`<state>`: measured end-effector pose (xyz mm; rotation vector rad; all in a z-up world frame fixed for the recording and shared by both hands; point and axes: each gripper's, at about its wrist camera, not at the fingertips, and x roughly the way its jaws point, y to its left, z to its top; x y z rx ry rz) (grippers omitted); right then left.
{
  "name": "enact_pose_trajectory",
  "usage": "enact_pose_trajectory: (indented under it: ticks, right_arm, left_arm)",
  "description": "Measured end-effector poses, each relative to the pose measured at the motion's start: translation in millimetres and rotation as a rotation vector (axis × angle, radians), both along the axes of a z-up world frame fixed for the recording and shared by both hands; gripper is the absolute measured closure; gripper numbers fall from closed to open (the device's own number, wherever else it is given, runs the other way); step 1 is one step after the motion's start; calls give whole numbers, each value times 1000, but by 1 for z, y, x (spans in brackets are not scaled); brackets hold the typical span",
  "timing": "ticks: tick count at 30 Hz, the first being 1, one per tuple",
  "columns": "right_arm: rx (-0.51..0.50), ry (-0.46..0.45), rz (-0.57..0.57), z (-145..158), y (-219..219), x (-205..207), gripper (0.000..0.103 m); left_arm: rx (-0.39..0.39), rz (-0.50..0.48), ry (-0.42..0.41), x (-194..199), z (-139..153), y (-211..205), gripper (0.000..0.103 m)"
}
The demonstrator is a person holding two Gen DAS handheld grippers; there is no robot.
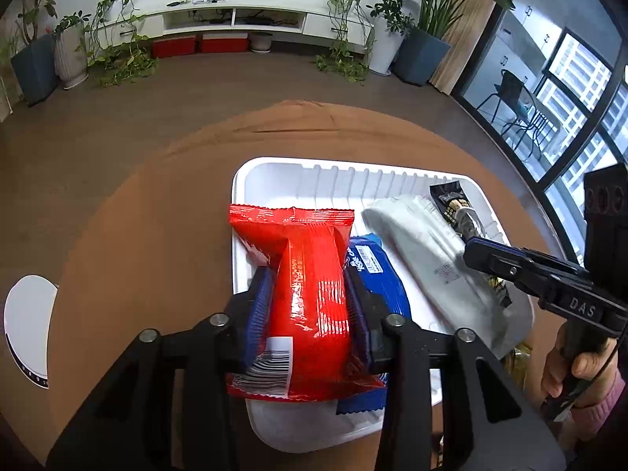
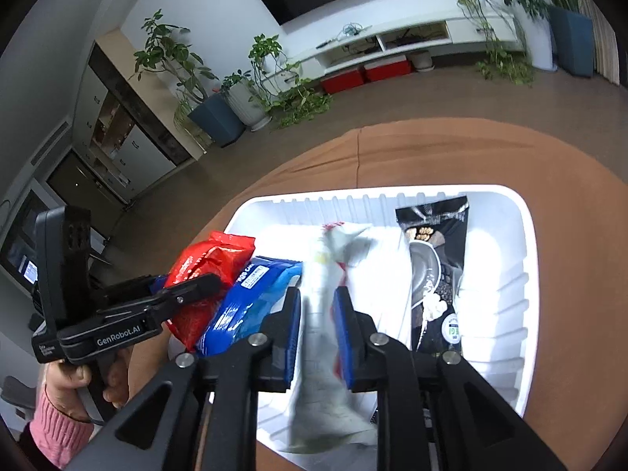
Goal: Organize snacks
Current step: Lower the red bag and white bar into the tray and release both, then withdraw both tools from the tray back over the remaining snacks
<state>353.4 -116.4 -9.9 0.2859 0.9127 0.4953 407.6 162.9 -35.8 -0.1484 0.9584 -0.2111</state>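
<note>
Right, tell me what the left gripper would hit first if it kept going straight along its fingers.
Holding the red packet, the left gripper points down into the white tray. It would probably land on the tray floor beside the blue packet; depth is hard to judge.

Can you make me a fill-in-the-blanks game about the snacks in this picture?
1. The left gripper holds a snack bag coloured ____.
2. The right gripper holds a bag coloured ____.
3. The blue packet lies inside the white ____.
4. The black packet lies to the ____ of the white bag in the right wrist view.

Missing words: red; white; tray; right
</note>
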Motion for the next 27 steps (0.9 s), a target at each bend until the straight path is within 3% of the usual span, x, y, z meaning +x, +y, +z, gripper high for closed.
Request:
enact_pose_trajectory:
  ticks: [5, 10, 18, 27]
  right_arm:
    - [-30, -68, 6, 19, 1, -16, 82]
    - [-37, -126, 12, 38, -1, -37, 74]
    - [-37, -166, 23, 55, -13, -87, 65]
    - [-55, -179, 42, 58, -25, -167, 57]
  left_arm:
    - [0, 17, -32, -2, 9, 2, 63]
    - [-4, 43, -63, -21, 26, 6, 61]
    - [-44, 78, -109, -99, 57, 15, 57]
    - [-30, 67, -93, -200, 60, 8, 57]
